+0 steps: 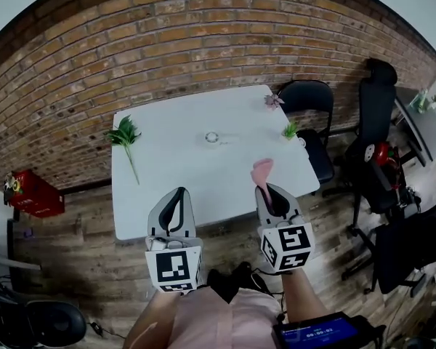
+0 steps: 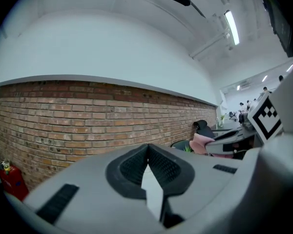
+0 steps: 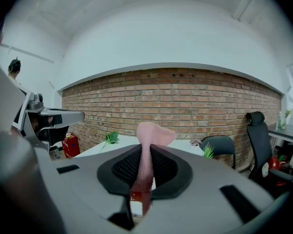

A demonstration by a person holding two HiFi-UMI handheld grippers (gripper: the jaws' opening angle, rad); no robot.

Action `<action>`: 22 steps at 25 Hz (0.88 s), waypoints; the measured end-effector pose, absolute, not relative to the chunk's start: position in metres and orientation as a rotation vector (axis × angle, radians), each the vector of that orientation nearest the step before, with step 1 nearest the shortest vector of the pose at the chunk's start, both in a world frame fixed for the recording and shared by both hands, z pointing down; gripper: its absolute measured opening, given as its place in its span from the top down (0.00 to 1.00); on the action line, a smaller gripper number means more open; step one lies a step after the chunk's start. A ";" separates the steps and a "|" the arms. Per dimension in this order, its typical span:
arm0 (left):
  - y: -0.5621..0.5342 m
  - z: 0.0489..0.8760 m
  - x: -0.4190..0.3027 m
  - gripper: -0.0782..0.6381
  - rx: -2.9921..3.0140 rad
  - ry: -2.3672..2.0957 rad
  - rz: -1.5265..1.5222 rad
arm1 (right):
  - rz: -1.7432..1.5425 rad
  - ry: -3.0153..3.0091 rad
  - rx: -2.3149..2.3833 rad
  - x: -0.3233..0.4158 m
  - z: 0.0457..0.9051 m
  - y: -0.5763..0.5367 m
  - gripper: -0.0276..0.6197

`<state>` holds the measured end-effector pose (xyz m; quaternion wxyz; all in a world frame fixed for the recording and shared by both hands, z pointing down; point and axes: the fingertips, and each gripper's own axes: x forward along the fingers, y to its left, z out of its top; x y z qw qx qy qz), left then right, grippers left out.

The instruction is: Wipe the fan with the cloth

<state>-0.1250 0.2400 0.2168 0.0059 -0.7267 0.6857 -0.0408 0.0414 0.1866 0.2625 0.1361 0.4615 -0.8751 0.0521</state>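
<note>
While right tongs (image 1: pixel 264 190) were clamped on the pink cloth (image 1: pixel 262 170) and left tongs (image 1: pixel 178 192) were closed on nothing, the fan (image 1: pixel 212 137) (small, white, hard to resolve) sat mid desk (image 1: pixel 225 104), well beyond both. Best: bring cloth's free end onto it, left tongs steadying, light pressure.

Brick wall (image 1: pixel 203 42) backs white table (image 1: pixel 174 184); floor (image 1: pixel 80 260) seemingly wood planks.

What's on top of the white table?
A leafy sprig, a small round thing mid-table, a pink plant and a green plant. The left gripper, right gripper and pink cloth hide some near parts.
</note>
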 end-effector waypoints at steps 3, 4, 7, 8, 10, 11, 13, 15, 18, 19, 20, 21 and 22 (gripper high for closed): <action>0.226 0.226 -0.117 0.87 -2.307 2.129 -0.171 | 0.159 -2.524 1.347 0.048 0.265 0.171 0.89; 0.221 0.228 -0.114 0.87 -2.314 2.126 -0.182 | 0.164 -2.520 1.349 0.050 0.267 0.165 0.89; 0.203 0.236 -0.108 0.87 -2.322 2.127 -0.206 | 0.186 -2.517 1.350 0.056 0.275 0.144 0.89; 0.195 0.239 -0.108 0.87 -2.320 2.132 -0.207 | 0.195 -2.518 1.345 0.058 0.279 0.136 0.89; 0.178 0.246 -0.109 0.87 -2.315 2.155 -0.222 | 0.218 -2.521 1.326 0.058 0.289 0.118 0.89; 0.169 0.250 -0.111 0.87 -2.310 2.173 -0.235 | 0.232 -2.523 1.310 0.057 0.294 0.110 0.89; 0.151 0.255 -0.114 0.87 -2.301 2.204 -0.256 | 0.254 -2.533 1.274 0.054 0.303 0.091 0.89; 0.131 0.258 -0.111 0.87 -2.291 2.215 -0.288 | 0.272 -2.546 1.243 0.053 0.308 0.069 0.89; 0.100 0.261 -0.106 0.87 -2.269 2.226 -0.347 | 0.292 -2.560 1.207 0.056 0.316 0.030 0.89; 0.091 0.262 -0.106 0.87 -2.257 2.238 -0.362 | 0.297 -2.560 1.195 0.058 0.319 0.017 0.89; 0.083 0.262 -0.106 0.87 -2.243 2.255 -0.376 | 0.301 -2.560 1.182 0.059 0.322 0.005 0.89; 0.075 0.263 -0.107 0.87 -2.225 2.274 -0.388 | 0.303 -2.562 1.165 0.059 0.325 -0.006 0.89; 0.069 0.263 -0.108 0.87 -2.205 2.294 -0.398 | 0.302 -2.566 1.144 0.058 0.328 -0.017 0.89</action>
